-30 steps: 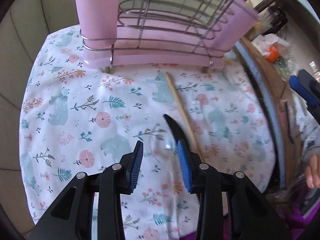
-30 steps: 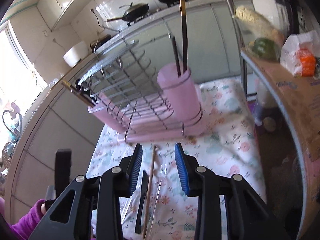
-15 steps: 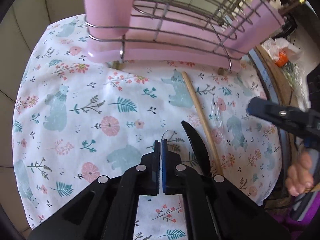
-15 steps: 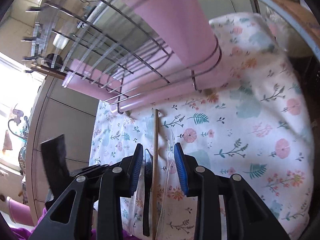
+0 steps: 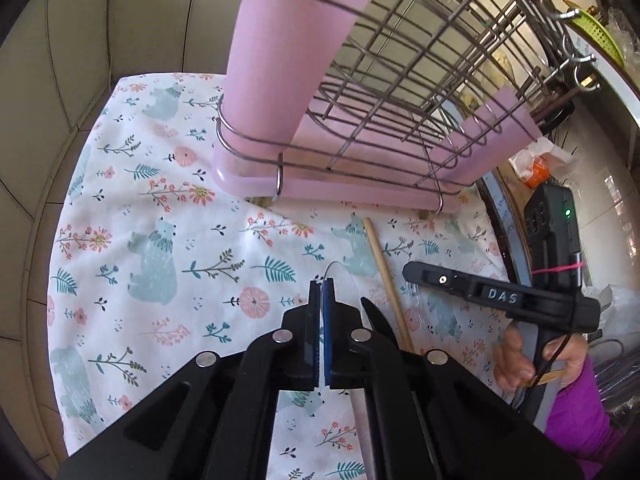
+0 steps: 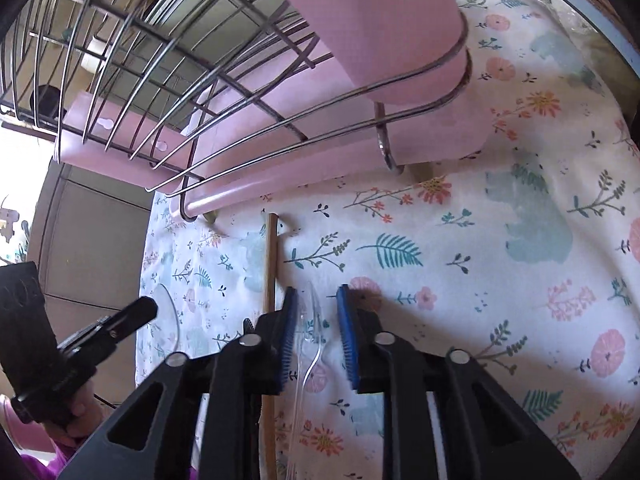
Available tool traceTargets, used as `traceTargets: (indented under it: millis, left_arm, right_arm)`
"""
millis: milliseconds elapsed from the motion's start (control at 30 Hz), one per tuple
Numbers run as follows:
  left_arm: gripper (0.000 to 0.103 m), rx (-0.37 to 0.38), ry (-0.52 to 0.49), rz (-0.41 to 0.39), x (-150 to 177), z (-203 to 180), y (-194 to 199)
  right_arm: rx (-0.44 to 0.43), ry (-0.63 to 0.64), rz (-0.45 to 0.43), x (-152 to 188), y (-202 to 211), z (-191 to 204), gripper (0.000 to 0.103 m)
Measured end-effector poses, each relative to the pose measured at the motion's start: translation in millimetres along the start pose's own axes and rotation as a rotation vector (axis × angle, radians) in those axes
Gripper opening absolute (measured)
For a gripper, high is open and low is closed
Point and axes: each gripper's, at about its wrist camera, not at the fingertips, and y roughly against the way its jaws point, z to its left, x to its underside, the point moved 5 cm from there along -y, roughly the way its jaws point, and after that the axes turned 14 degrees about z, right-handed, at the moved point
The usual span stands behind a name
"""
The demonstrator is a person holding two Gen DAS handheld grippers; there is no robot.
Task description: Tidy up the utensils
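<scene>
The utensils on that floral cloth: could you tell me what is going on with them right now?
A person is sorting them with two handheld grippers. The left gripper is shut on a clear plastic spoon, raised above the tablecloth. The right gripper is open, straddling a clear plastic fork lying on the cloth. A wooden chopstick and a black knife lie beside it, in front of the pink dish rack.

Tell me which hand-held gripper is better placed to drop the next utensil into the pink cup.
Left. The left hand-held gripper is shut on a clear plastic utensil, with the pink cup ahead. The right hand-held gripper is open over a clear plastic fork.
</scene>
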Motion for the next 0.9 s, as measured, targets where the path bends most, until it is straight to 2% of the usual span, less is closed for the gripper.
traceTargets:
  millis: [200,300,467,633,900]
  left_arm:
    - [0.0,0.013,0.026,-0.036,-3,5,19]
    - [0.0,0.014,0.032,-0.064,-5,3,24]
    - [0.0,0.006,0.03,-0.133,-5,5,48]
    - [0.0,-0.002,0.027,-0.218,-13,-10,63]
    - [0.0,-0.032,0.02,-0.35,-17,-19,103]
  right_arm:
    - [-0.023,0.01,-0.025,5,5,-4,0.009]
    - [-0.019,0.02,-0.067,10,16,-5,0.002]
    - [0.023,0.069,-0.173,13,50,5,0.002]
    - [0.097,0.14,-0.313,20,89,23,0.002]
    - [0.27,0.246,-0.64,36,169,61,0.002]
